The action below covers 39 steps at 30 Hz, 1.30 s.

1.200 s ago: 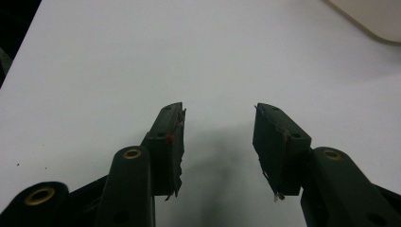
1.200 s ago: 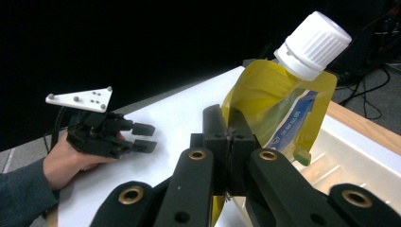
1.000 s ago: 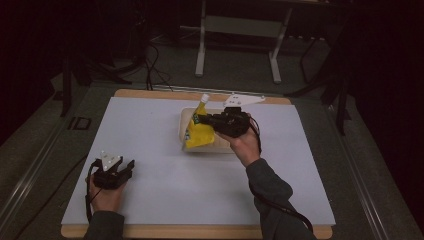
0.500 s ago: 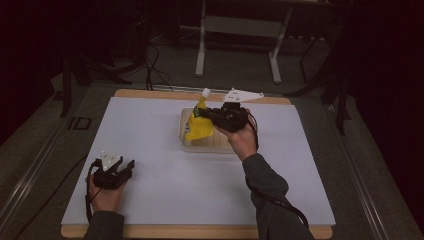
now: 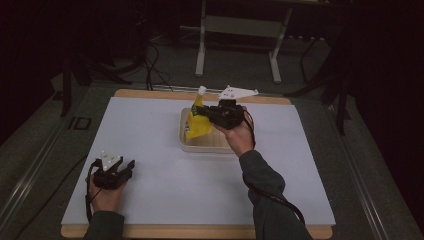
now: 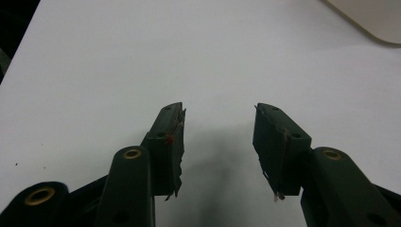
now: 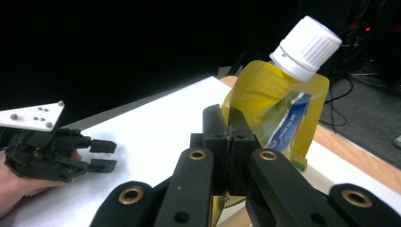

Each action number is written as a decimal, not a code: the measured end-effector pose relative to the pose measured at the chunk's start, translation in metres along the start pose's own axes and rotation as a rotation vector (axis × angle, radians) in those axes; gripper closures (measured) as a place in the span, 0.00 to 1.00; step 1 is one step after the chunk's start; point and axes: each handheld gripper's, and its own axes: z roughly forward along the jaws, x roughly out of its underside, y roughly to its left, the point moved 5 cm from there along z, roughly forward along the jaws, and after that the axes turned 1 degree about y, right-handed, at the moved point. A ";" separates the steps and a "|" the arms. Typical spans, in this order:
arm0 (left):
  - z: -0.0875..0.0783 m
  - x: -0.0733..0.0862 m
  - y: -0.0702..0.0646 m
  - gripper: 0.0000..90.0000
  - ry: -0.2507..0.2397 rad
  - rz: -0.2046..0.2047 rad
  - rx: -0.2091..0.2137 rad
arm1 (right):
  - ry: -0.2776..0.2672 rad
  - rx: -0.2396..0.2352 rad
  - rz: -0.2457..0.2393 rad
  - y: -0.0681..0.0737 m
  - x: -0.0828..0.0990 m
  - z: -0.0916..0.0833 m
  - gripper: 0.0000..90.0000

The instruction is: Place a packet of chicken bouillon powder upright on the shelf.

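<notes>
Your right hand-held gripper (image 7: 230, 137) pinches the yellow pouch (image 7: 272, 106) by its edge, lifted just above the tray (image 5: 186, 142), while your left hand-held gripper (image 6: 218, 142) rests spread on the surface (image 6: 118, 56), well apart.

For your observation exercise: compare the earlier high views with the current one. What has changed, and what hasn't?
The right gripper, shut on the yellow pouch, lifted it slightly higher over the tray, toward the table's far edge. The left gripper stayed put, open.
</notes>
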 end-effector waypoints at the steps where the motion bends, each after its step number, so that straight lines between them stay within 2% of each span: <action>1: 0.000 0.000 0.000 0.59 0.000 0.002 0.001 | 0.003 -0.006 0.000 0.001 0.001 0.001 1.00; 6: 0.000 0.000 0.000 0.59 0.001 0.001 0.000 | 0.027 -0.020 0.015 0.002 0.003 0.006 1.00; 7: 0.000 0.000 0.000 0.59 0.002 0.001 0.000 | 0.039 -0.036 0.036 0.002 0.004 0.008 1.00; 11: 0.000 0.000 0.000 0.59 0.000 0.002 0.000 | 0.065 -0.021 0.071 -0.002 0.006 0.015 1.00; 16: 0.000 0.000 0.000 0.59 0.002 0.003 0.001 | 0.069 -0.029 0.113 -0.003 0.007 0.021 1.00; 19: 0.000 0.000 0.000 0.59 0.001 0.001 0.001 | 0.080 -0.018 0.120 -0.003 0.008 0.024 0.98; 20: 0.000 0.000 0.000 0.59 0.001 0.002 0.001 | 0.077 -0.021 0.127 -0.002 0.008 0.025 0.96; 22: 0.000 0.000 0.000 0.59 0.002 0.003 0.002 | 0.073 -0.028 0.131 -0.001 0.008 0.027 0.85; 27: 0.000 0.000 0.000 0.59 0.002 0.004 0.002 | 0.105 -0.004 0.113 0.002 0.013 0.033 0.68; 34: 0.000 0.000 0.000 0.59 0.002 0.004 0.001 | 0.113 -0.003 0.119 0.009 0.024 0.035 0.57; 39: 0.000 0.000 0.000 0.59 0.004 0.008 -0.001 | 0.112 -0.004 0.091 0.020 0.032 0.034 0.52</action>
